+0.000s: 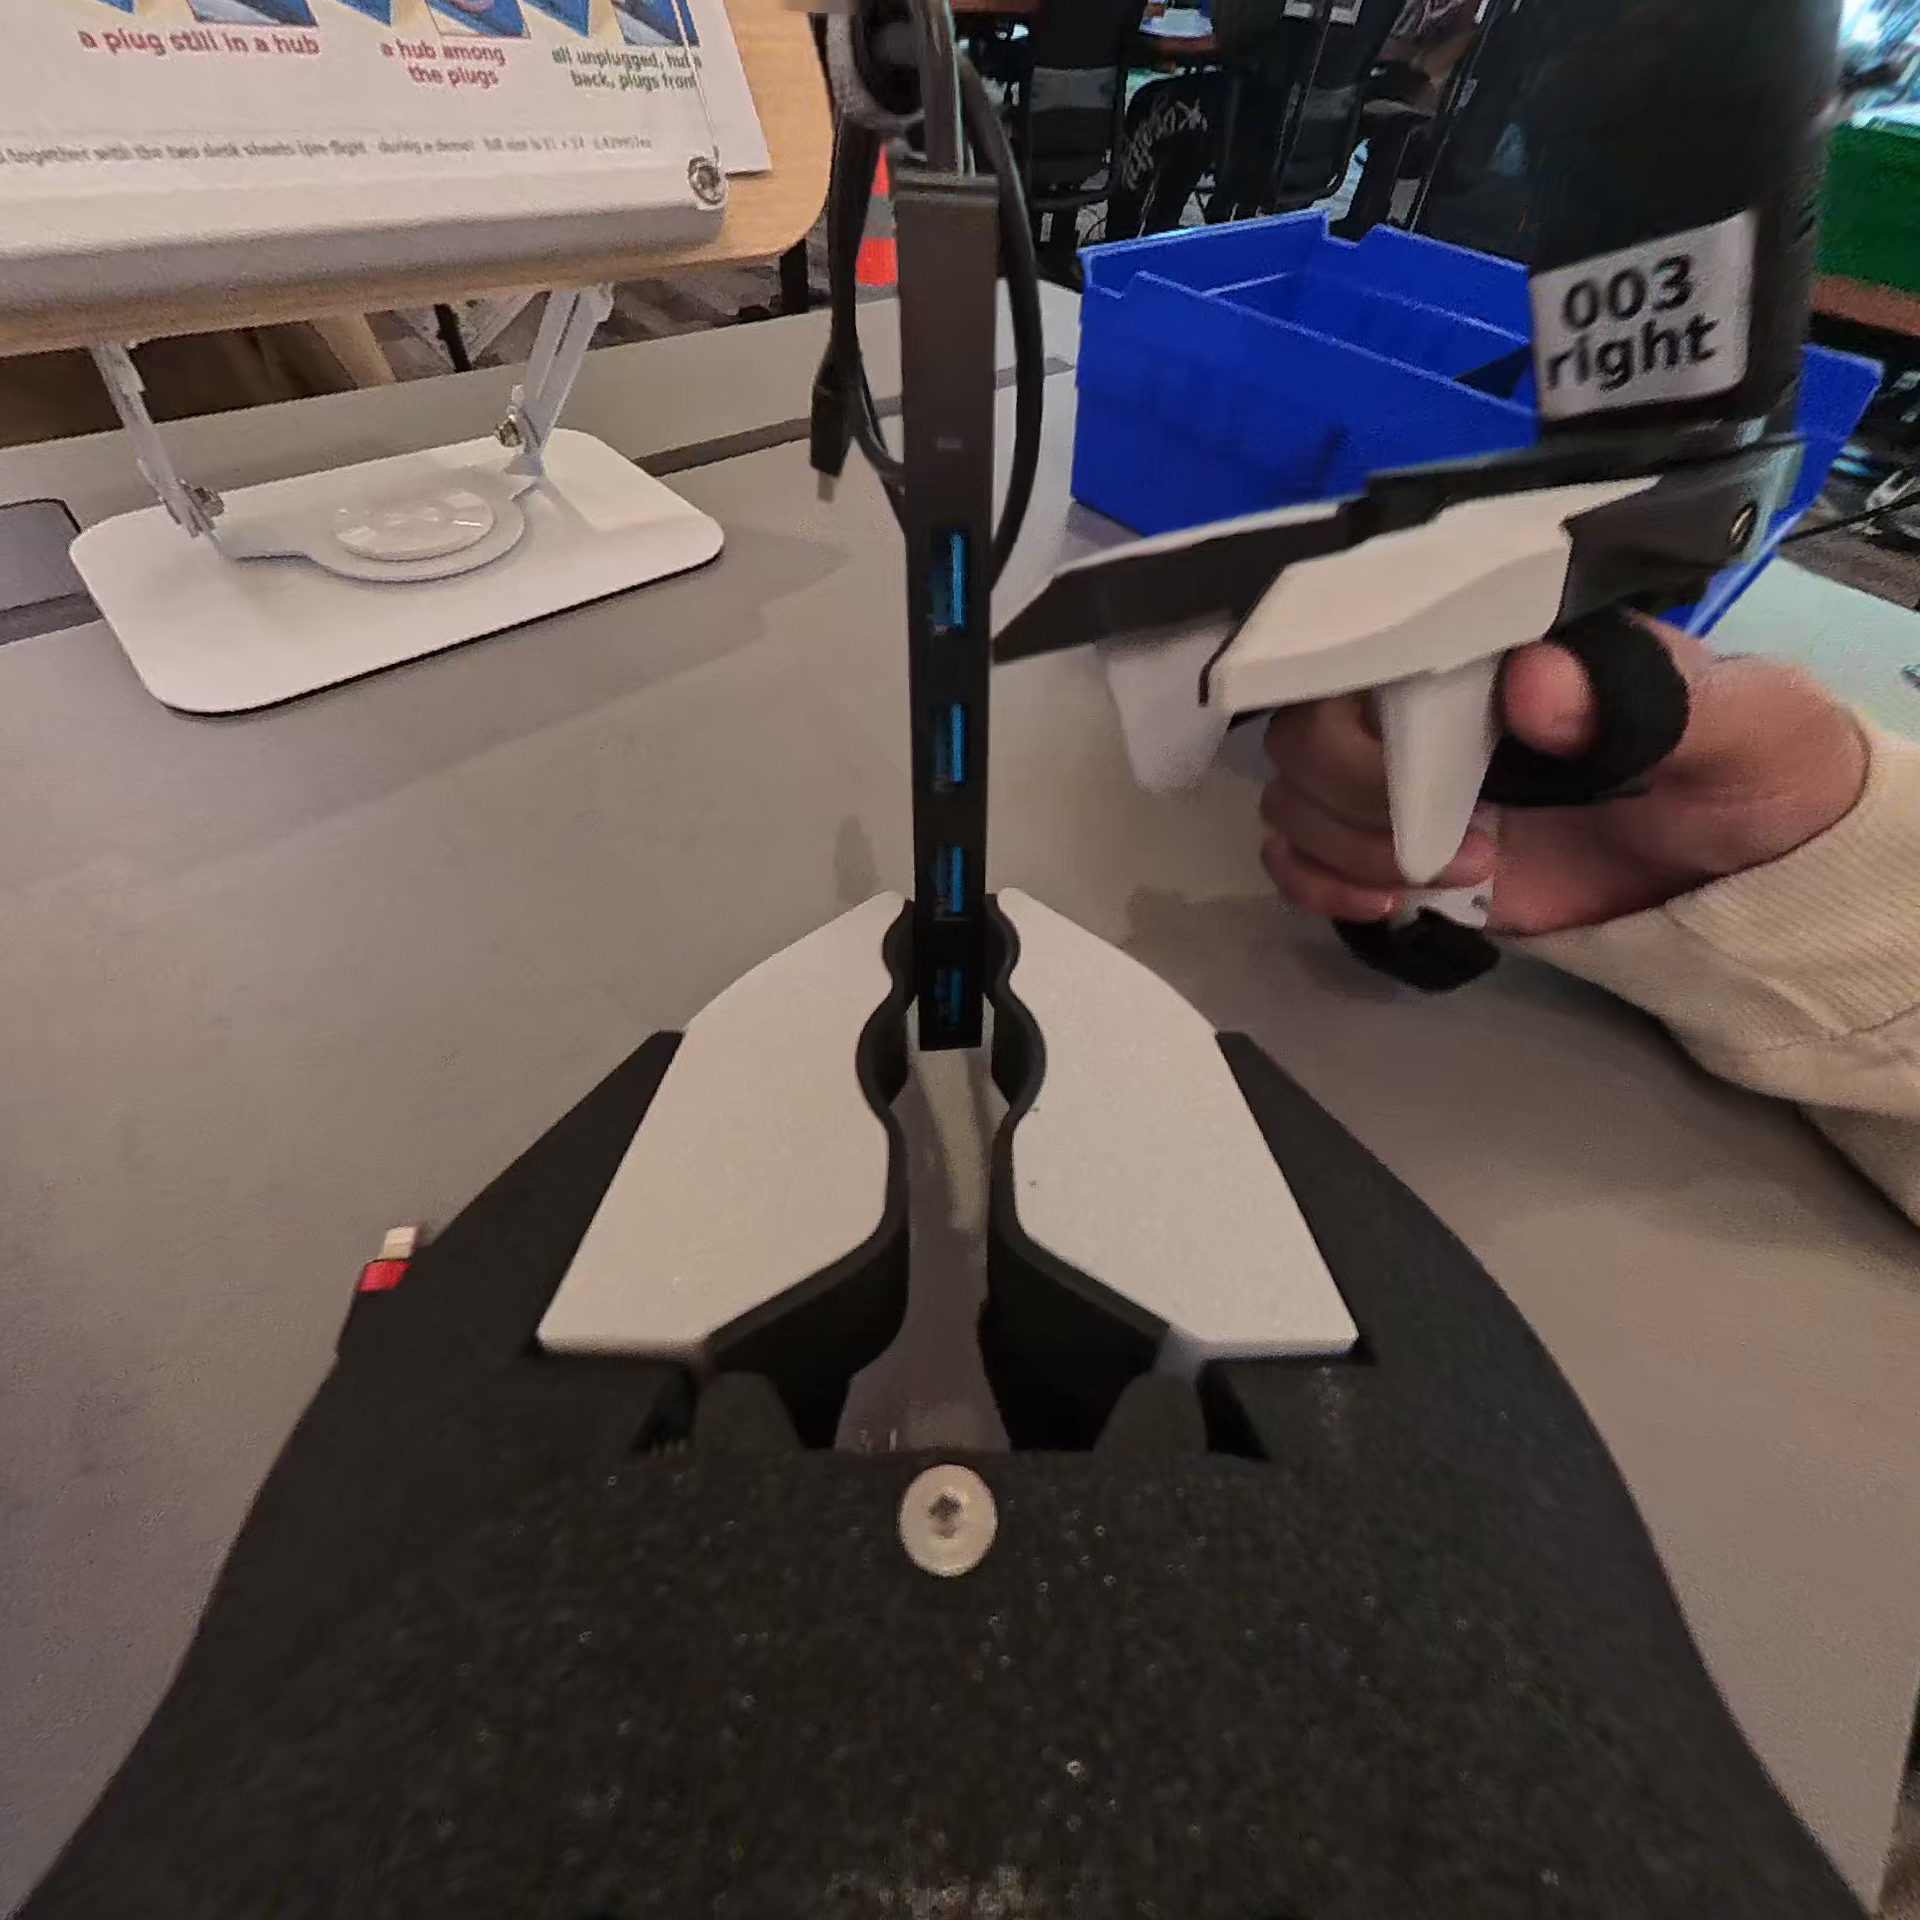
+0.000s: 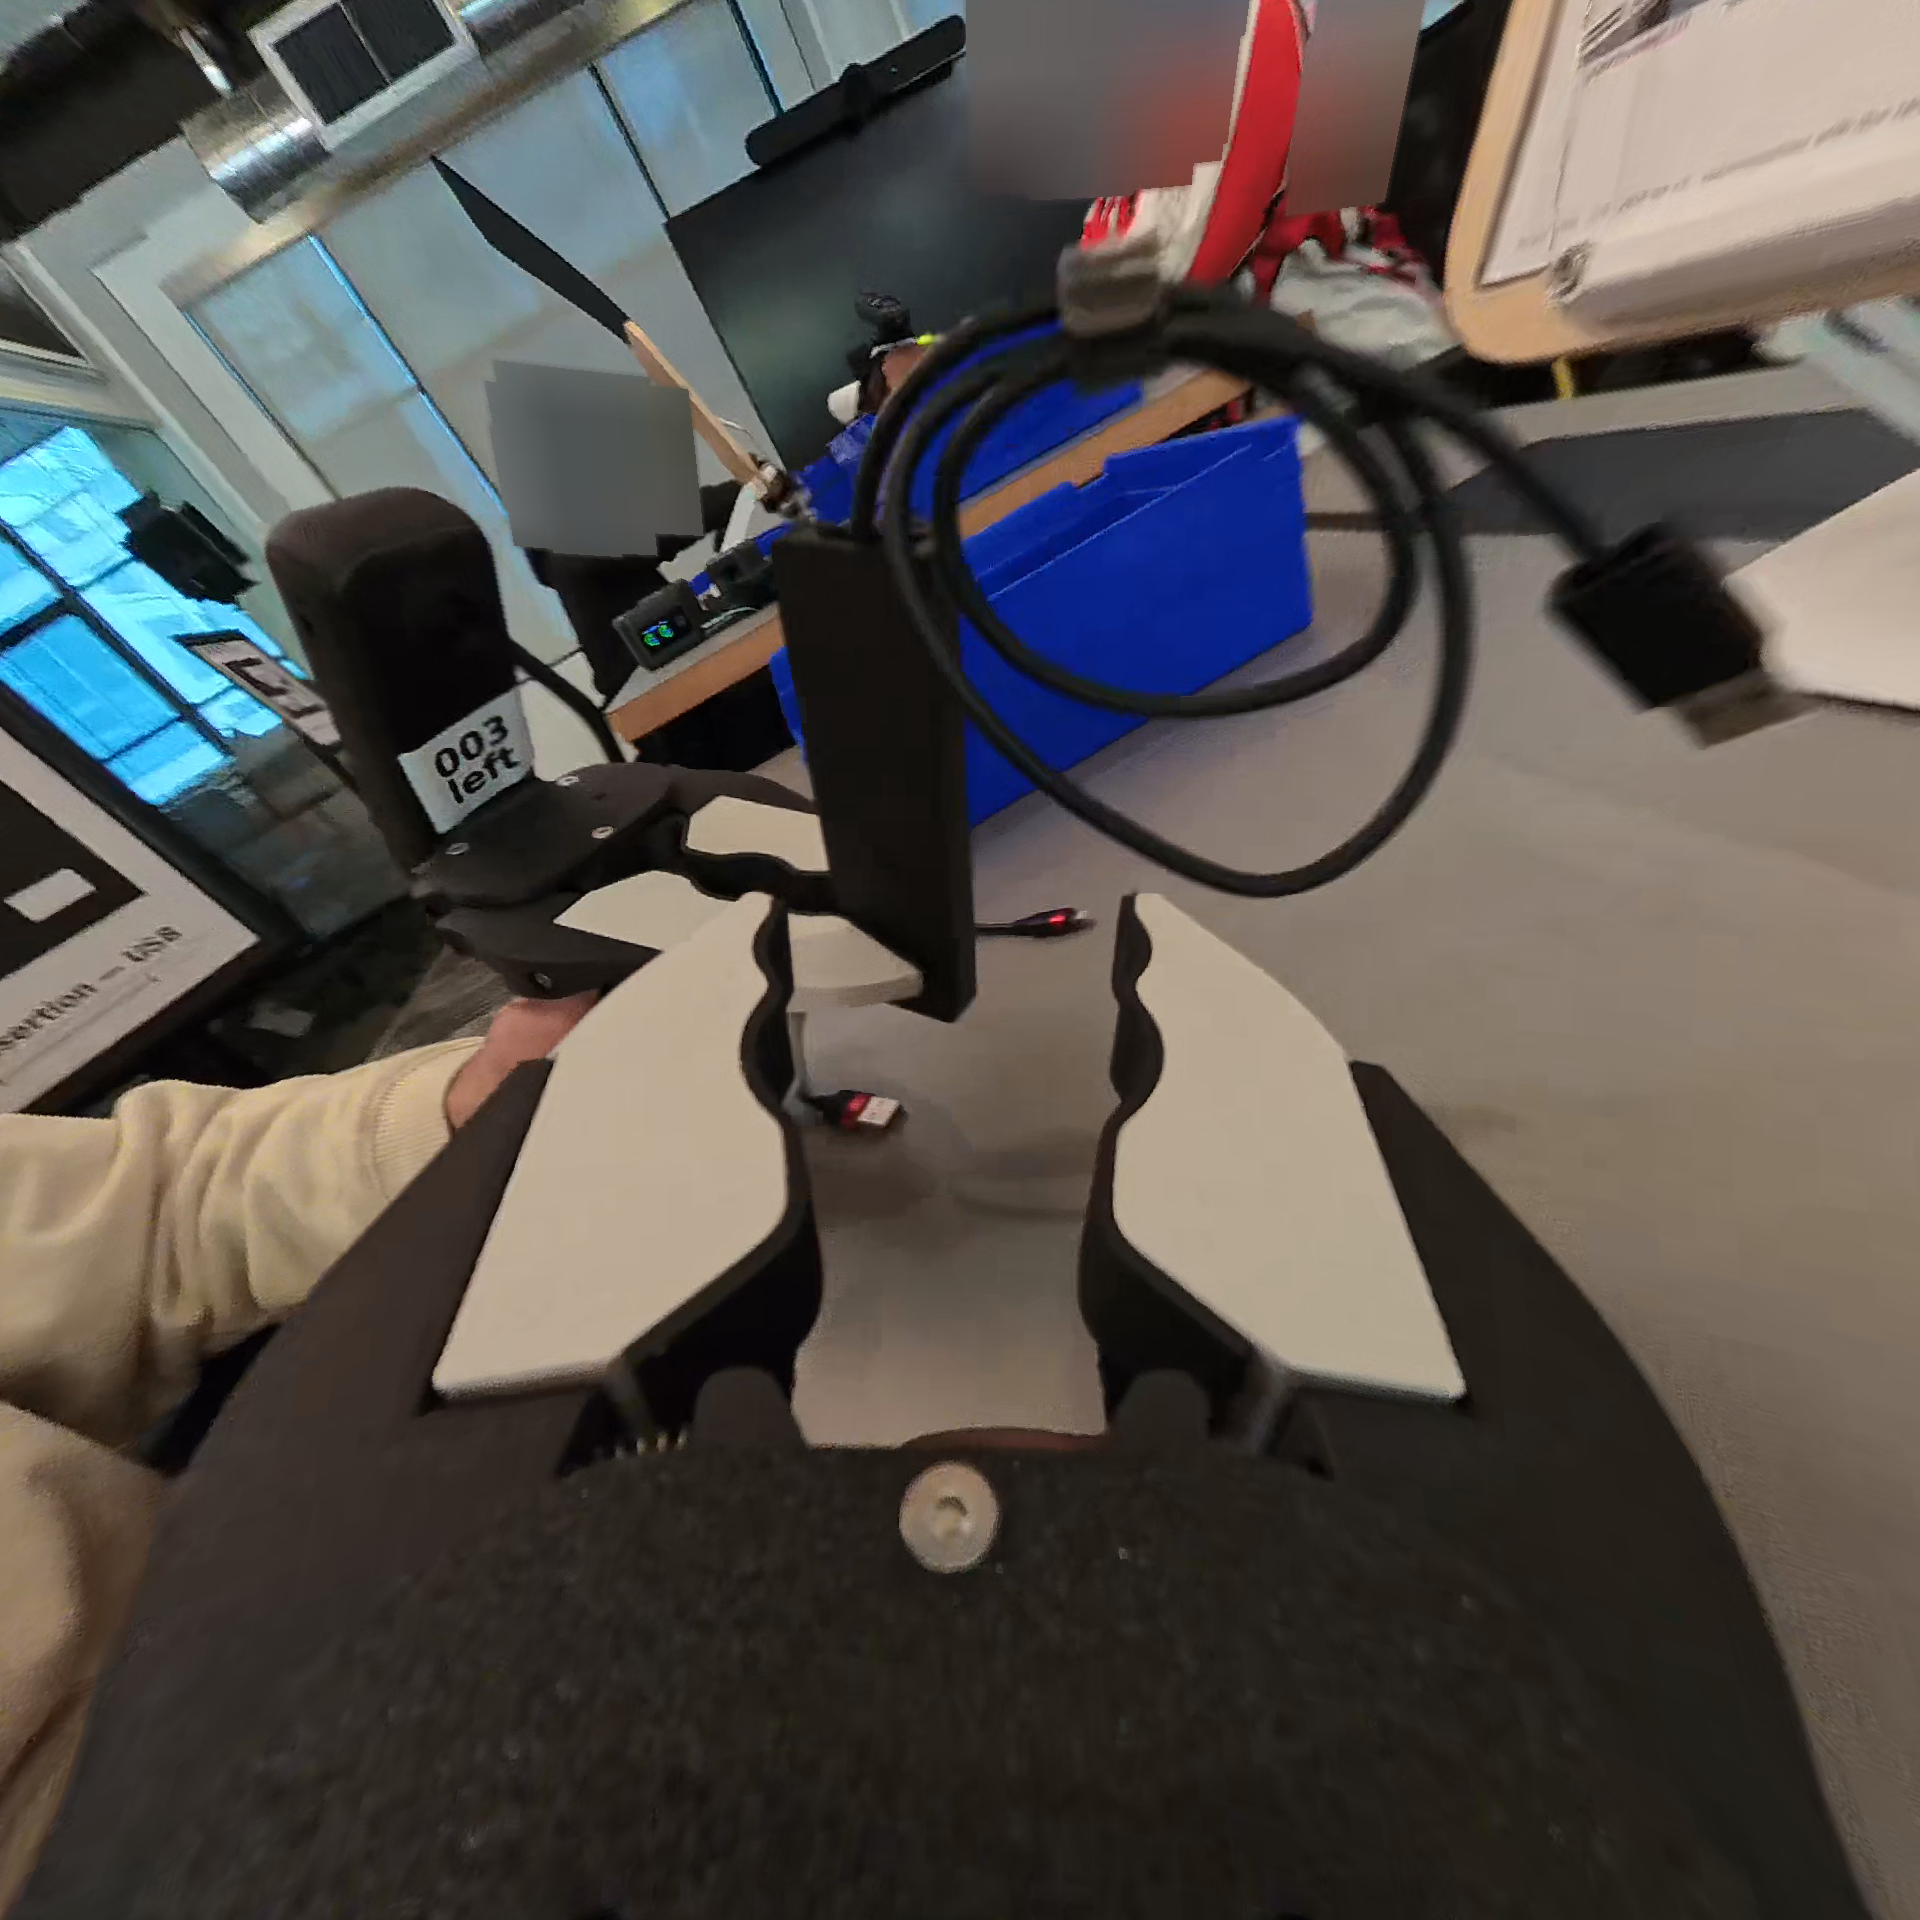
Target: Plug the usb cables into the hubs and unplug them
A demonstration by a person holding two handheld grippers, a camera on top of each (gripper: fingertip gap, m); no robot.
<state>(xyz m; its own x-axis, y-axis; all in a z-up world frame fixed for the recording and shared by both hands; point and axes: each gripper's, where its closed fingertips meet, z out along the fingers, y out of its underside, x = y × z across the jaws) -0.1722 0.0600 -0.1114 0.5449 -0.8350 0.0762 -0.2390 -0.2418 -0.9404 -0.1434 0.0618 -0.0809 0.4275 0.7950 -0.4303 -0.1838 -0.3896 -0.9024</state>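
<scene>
My left gripper (image 1: pixel 948 935) is shut on the near end of a long black USB hub (image 1: pixel 943 665) with several blue ports, and holds it above the grey table. The hub's own black cable (image 2: pixel 1195 665) hangs coiled from its far end, with its plug (image 2: pixel 1683 644) dangling free. My right gripper (image 2: pixel 951 935) is open and empty, close beside the hub (image 2: pixel 883 769); it also shows in the left wrist view (image 1: pixel 1049 623), to the right of the hub. A red and black USB plug (image 2: pixel 868 1110) lies on the table under the hub. Another red plug (image 2: pixel 1049 921) lies farther back.
A blue bin (image 1: pixel 1288 364) stands at the back right of the grey table (image 1: pixel 520 935). A white stand (image 1: pixel 395 561) holding an instruction sheet (image 1: pixel 343 114) is at the back left. A small red and white plug tip (image 1: pixel 390 1259) shows by my left gripper's edge.
</scene>
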